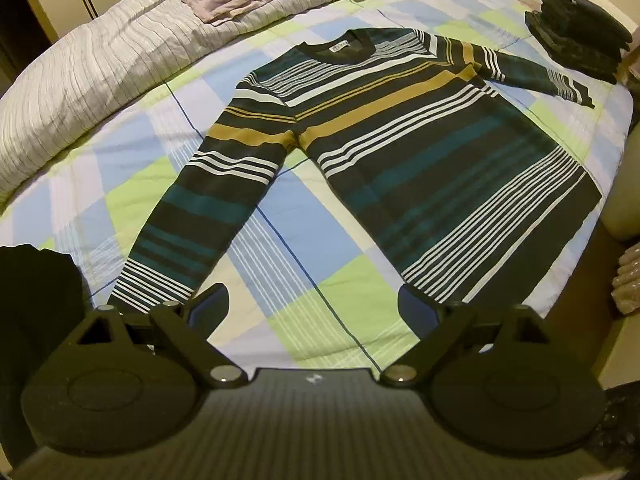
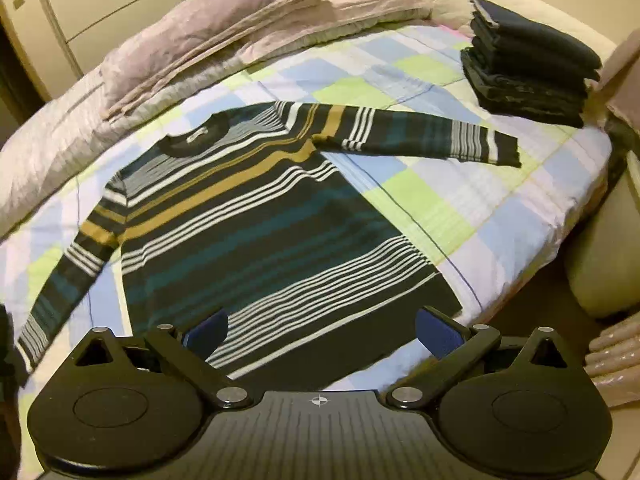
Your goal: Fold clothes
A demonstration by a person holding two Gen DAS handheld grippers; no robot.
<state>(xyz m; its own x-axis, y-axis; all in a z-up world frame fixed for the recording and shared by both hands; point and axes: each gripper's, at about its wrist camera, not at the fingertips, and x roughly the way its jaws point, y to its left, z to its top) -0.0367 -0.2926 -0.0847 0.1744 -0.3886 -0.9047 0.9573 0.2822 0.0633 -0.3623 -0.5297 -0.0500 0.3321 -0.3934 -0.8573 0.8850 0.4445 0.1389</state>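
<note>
A long-sleeved striped sweater (image 1: 400,136) in dark green, teal, white and mustard lies flat and face up on the bed, collar toward the pillows, both sleeves spread out. It also shows in the right wrist view (image 2: 260,232). My left gripper (image 1: 314,304) is open and empty, hovering above the bedspread between the left sleeve cuff and the hem's left corner. My right gripper (image 2: 322,332) is open and empty, hovering just above the sweater's hem.
The bed has a checked blue, green and white bedspread (image 1: 304,264). A stack of folded dark clothes (image 2: 528,64) sits at the far right corner. Pink pillows (image 2: 208,28) and a ribbed grey duvet (image 1: 72,92) lie at the head and left side.
</note>
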